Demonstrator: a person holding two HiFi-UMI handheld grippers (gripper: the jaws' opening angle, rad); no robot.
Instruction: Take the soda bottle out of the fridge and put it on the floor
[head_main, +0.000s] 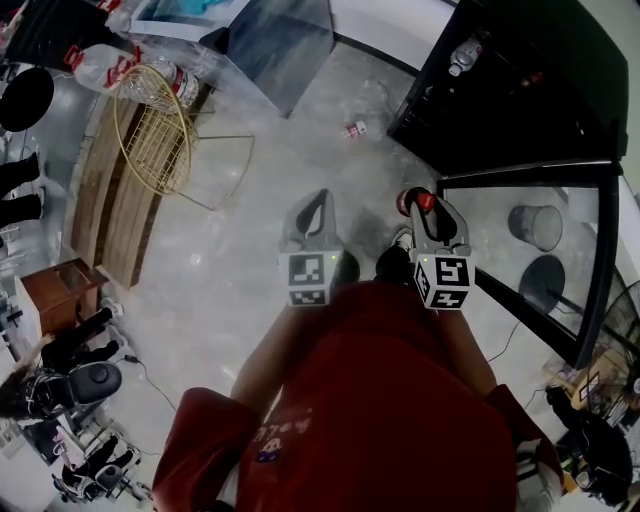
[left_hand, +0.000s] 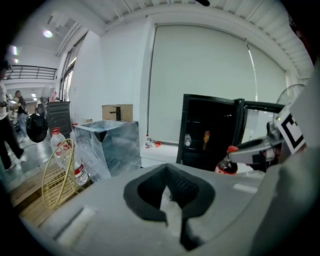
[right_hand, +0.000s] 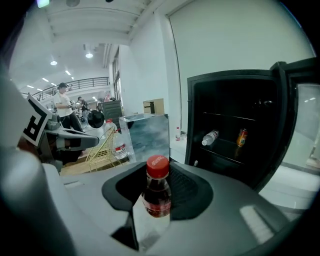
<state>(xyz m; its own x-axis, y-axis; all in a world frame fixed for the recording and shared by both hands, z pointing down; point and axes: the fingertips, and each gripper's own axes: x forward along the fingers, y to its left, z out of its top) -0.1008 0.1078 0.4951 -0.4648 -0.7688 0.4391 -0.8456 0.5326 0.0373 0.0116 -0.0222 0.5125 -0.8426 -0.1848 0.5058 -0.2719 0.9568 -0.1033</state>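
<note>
The soda bottle (right_hand: 157, 192) is already out of the fridge (right_hand: 231, 79). It stands upright in the right claw (head_main: 424, 206), whose jaws are clamped on it just below the red cap. In the head view the bottle hangs above the floor (head_main: 240, 260), in front of the person's feet and near the open glass door (head_main: 592, 262). What is left, as I judge it, is to lower the bottle, stand it on the floor and let go. The left claw (head_main: 318, 198) has its jaws together with nothing in them.

The fridge stands open and dark. 1 shelf holds a water bottle (right_hand: 210, 137) lying on its side and a can (right_hand: 241, 137) standing near it. Far off, a wire basket (head_main: 155, 130) lies tipped with 2 big water bottles (head_main: 100, 68) against it. I cannot tell whether either is inside.
</note>
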